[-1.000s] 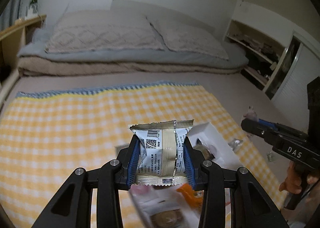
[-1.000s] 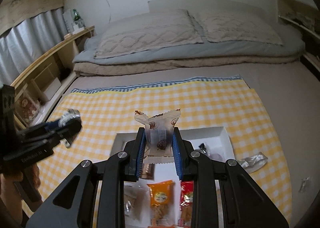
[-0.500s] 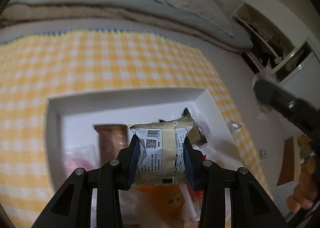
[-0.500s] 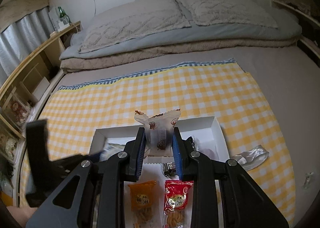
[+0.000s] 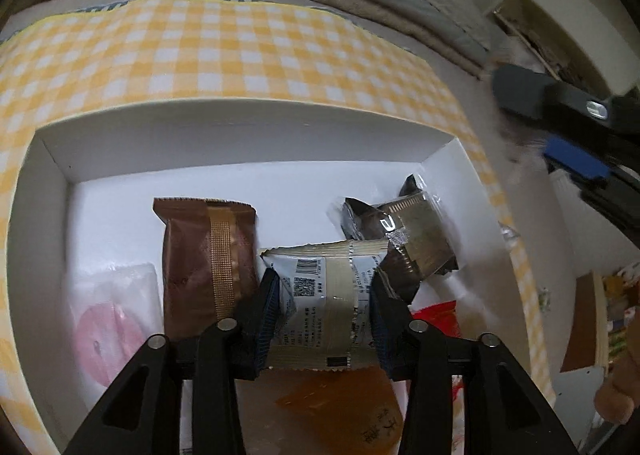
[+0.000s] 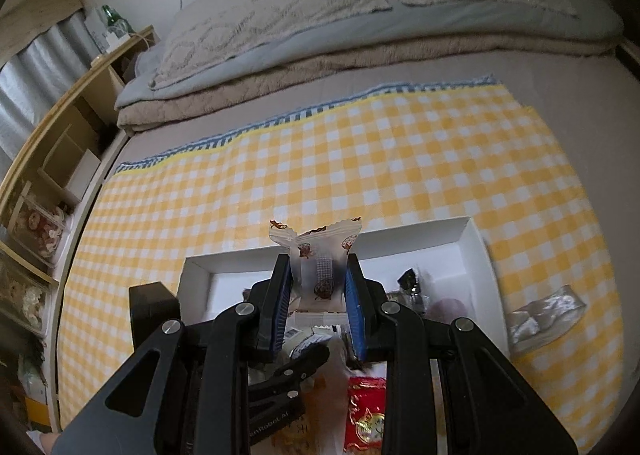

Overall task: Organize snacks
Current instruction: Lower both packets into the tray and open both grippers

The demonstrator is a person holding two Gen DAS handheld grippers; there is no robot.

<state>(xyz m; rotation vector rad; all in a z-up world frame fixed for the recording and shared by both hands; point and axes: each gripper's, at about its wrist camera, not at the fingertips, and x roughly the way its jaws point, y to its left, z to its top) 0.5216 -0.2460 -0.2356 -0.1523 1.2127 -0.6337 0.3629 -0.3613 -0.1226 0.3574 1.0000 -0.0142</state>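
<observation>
A white box lies on a yellow checked cloth on the bed. My left gripper is shut on a white and silver snack packet, held low inside the box. In the box lie a brown packet, a pink one, a dark clear-wrapped one, an orange one and a red one. My right gripper is shut on a clear packet with brown print, held above the box; it also shows blurred at the left wrist view's right edge.
A silver wrapper lies on the cloth right of the box. Pillows and folded blankets fill the head of the bed. A wooden shelf stands at the left, another shelf at the right.
My left gripper has dropped lower into the box with its packet. My right gripper has moved forward and closer over the box, still holding its packet.
</observation>
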